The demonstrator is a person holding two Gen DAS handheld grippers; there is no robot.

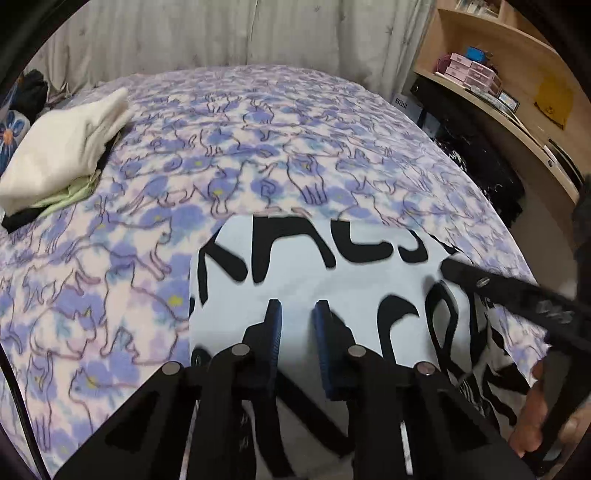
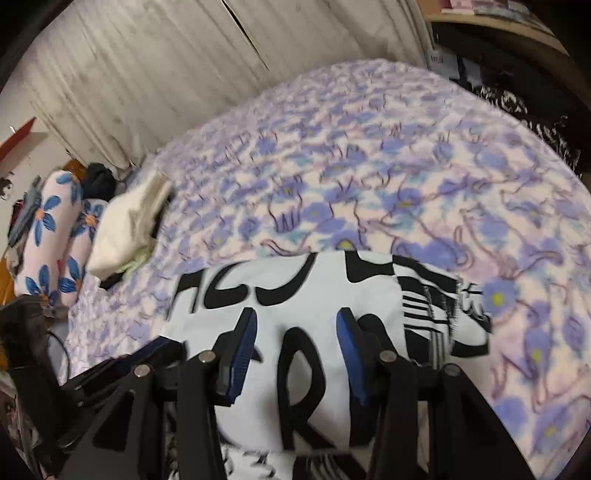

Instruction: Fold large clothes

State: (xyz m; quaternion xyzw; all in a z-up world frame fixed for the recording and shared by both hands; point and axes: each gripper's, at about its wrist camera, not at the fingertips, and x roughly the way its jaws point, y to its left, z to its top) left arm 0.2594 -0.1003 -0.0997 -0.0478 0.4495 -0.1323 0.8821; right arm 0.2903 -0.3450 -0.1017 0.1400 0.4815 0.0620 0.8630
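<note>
Your white garment (image 1: pixel 332 280) with the big black lettering lies on the near part of the bed (image 1: pixel 258 147), spread over a blanket printed with purple-blue cats and flowers. Its far edge runs straight across the blanket, and its near part hangs down out of sight below your tools. Your left tool (image 1: pixel 297 314) points down at the cloth with its blue pads (image 1: pixel 323 332) a narrow gap apart — bare white fabric shows between them, and they pinch nothing. Your right tool (image 2: pixel 299 325) stands noticeably wider, its blue pads either side of a large black letter, and it too grips nothing; the cloth lies flat under it. From the left wrist view, the right tool's black finger reaches in over the right part of the garment, with your hand (image 1: pixel 535 406) at the lower right edge. A striped black-and-white part of the garment (image 2: pixel 436 306) sits at its right end, just beside the blanket. Far left on the bed rests a stack of folded clothes (image 1: pixel 62 155) — cream on top, pale green and black beneath. Beyond it lie flower-printed pillows (image 2: pixel 55 229). A pale curtain (image 1: pixel 203 33) hangs behind the bed, and wooden shelves (image 1: pixel 498 74) with small pink boxes stand at the far right.
</note>
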